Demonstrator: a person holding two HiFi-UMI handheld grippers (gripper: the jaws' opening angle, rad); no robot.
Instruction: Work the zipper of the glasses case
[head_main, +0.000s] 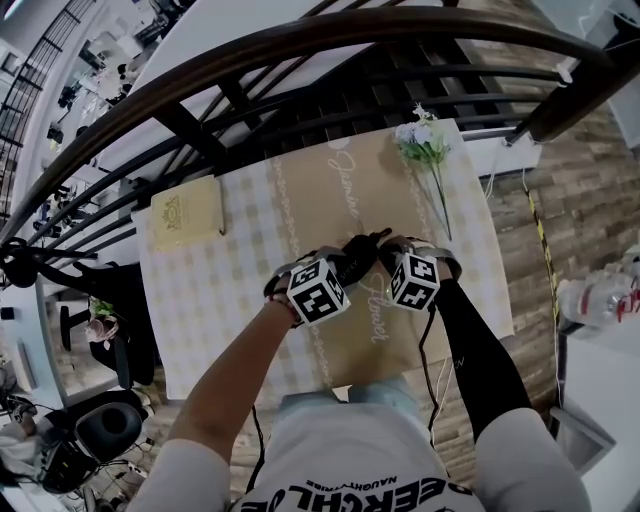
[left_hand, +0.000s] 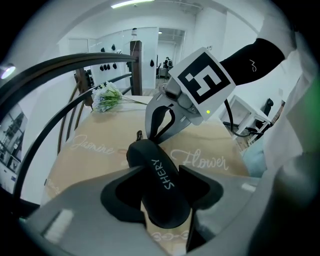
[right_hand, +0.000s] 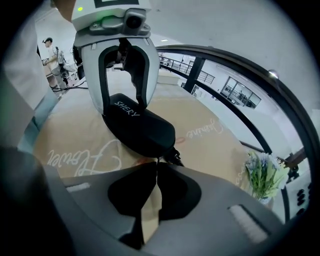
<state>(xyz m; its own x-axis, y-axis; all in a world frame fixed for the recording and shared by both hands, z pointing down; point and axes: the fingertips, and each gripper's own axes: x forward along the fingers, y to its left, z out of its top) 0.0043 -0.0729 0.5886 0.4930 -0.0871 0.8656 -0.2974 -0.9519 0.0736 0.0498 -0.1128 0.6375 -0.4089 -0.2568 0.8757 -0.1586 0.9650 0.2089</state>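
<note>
Black glasses case (left_hand: 160, 187) with white lettering; black zipper pull (right_hand: 158, 161). Grey left gripper (left_hand: 161, 172) and grey right gripper (right_hand: 156, 175), black pads (left_hand: 120, 195), white cubes (head_main: 318, 292) with black square markers. Underneath, kraft-brown runner (head_main: 330, 190) with white script on a cream-and-white checked tablecloth (head_main: 200, 290). In the head view: at one o'clock, flowers (head_main: 420, 135) in pale lilac and white, green stems; at ten o'clock, pale yellow book (head_main: 185, 215). Black sleeve (head_main: 480, 350); dark brown railing (head_main: 300, 45).

left claw (head_main: 343, 272) and right claw (head_main: 392, 252) flank dark case (head_main: 362, 254), seemingly gripping.
</note>
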